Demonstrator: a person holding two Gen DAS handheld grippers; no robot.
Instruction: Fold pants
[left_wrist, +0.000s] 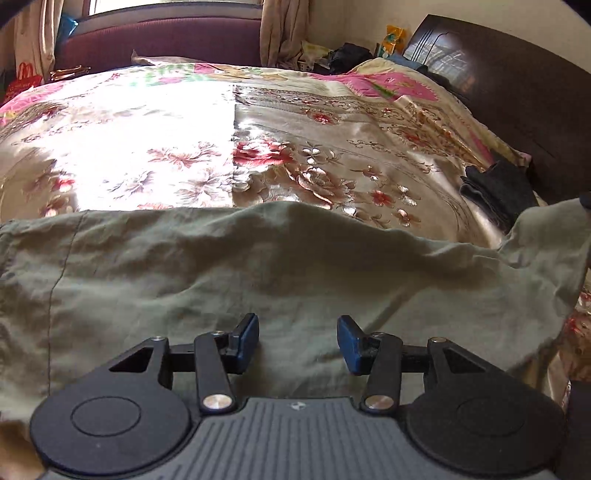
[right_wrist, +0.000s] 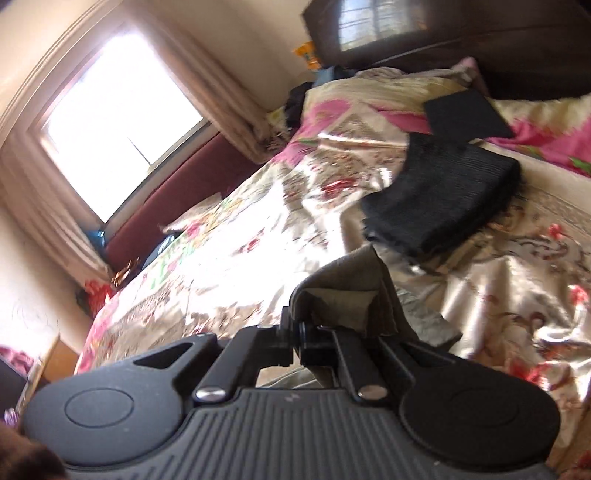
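Observation:
Olive-green pants (left_wrist: 258, 266) lie spread across the near part of the floral bedspread (left_wrist: 332, 122). My left gripper (left_wrist: 297, 326) hovers over them, open, its blue pads (left_wrist: 245, 339) apart, with only flat cloth showing in the gap between them. The pants' right corner (left_wrist: 554, 221) is lifted off the bed. In the right wrist view my right gripper (right_wrist: 298, 328) is shut on a bunched fold of the pants (right_wrist: 343, 284), held up above the bedspread (right_wrist: 240, 236). That view is tilted.
Folded black garments (right_wrist: 443, 199) lie on the bed to the right (left_wrist: 495, 192). A dark headboard (left_wrist: 517, 92) stands beyond them. A maroon padded bench (left_wrist: 159, 40) and a bright window (right_wrist: 110, 110) with curtains line the far side. Clutter sits in the corner (left_wrist: 347, 55).

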